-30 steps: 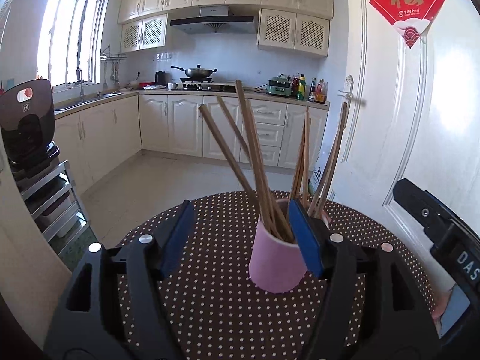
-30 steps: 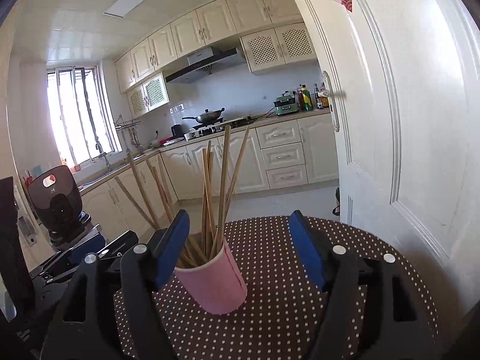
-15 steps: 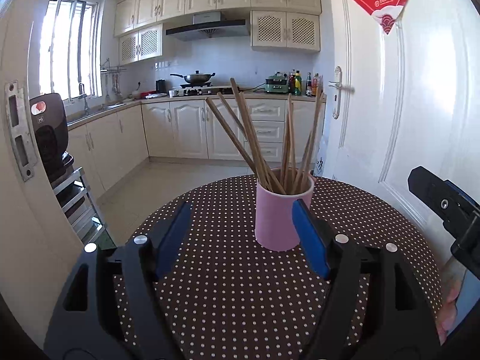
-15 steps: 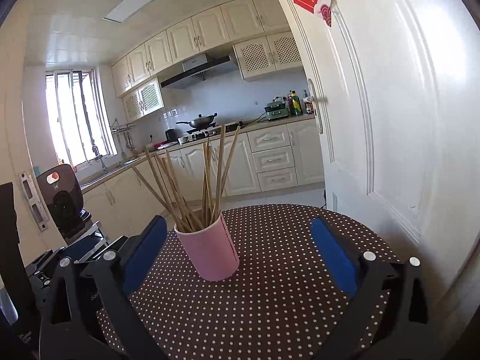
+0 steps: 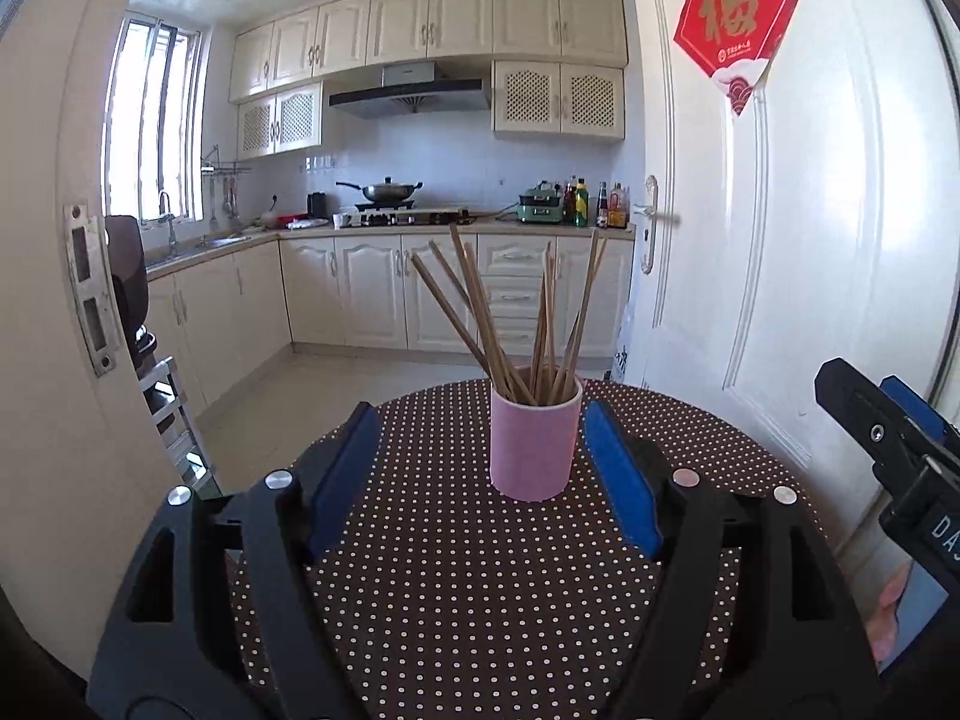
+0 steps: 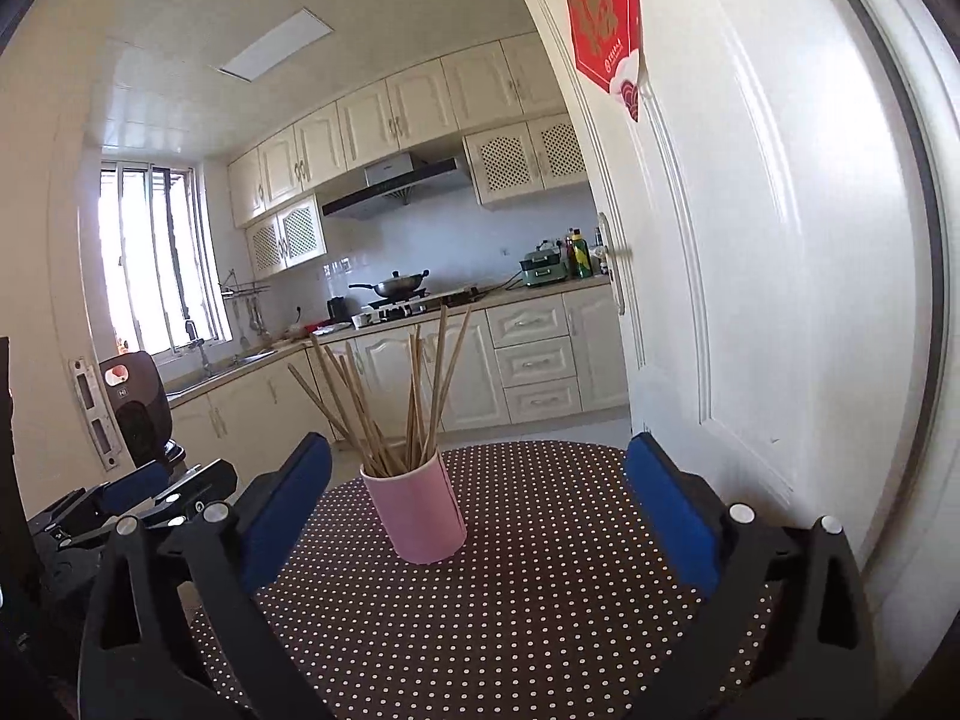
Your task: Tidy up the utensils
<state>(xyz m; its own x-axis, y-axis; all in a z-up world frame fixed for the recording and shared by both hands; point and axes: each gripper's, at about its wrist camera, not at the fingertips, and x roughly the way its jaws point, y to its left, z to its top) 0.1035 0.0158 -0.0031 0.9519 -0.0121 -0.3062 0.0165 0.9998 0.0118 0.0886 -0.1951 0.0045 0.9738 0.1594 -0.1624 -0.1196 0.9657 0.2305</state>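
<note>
Round table (image 5: 456,612) under a brown cloth with white dots, set just beside a white door (image 5: 840,276), kitchen cabinets beyond. Near the far edge of the cloth: pink cup (image 5: 535,443), upright, standing free, holding a bundle of wooden chopsticks (image 5: 528,324).

Key relation: cup straight ahead of both tools, beyond the fingertips in each wrist view. Long axis of cup vertical; chopsticks fanned upward and outward from the rim, several leaning left, the rest near vertical. Seen along the left gripper (image 5: 480,471), cup lying just right of the midline, close to the inner face of the right-hand pad. Seen along the right gripper (image 6: 480,516), cup lying left of the midline, nearer the left-hand pad. Left tool judged slightly the nearer, though the margin is small.

Fingers: left gripper's blue pads (image 5: 345,480) parted wider than the cup, having just been opening, nothing between them, nothing touched. Right gripper's blue pads (image 6: 672,516) spread widest, the widening seemingly finished, gap empty apart from dotted cloth, no contact with cup or sticks.

Other gripper visible at the frame edge in each view: right one at far right of the left view, left one at far left of the right view, both clear of the cup.

Judged state of task: chopsticks gathered in the cup, none loose on the visible cloth.
</note>
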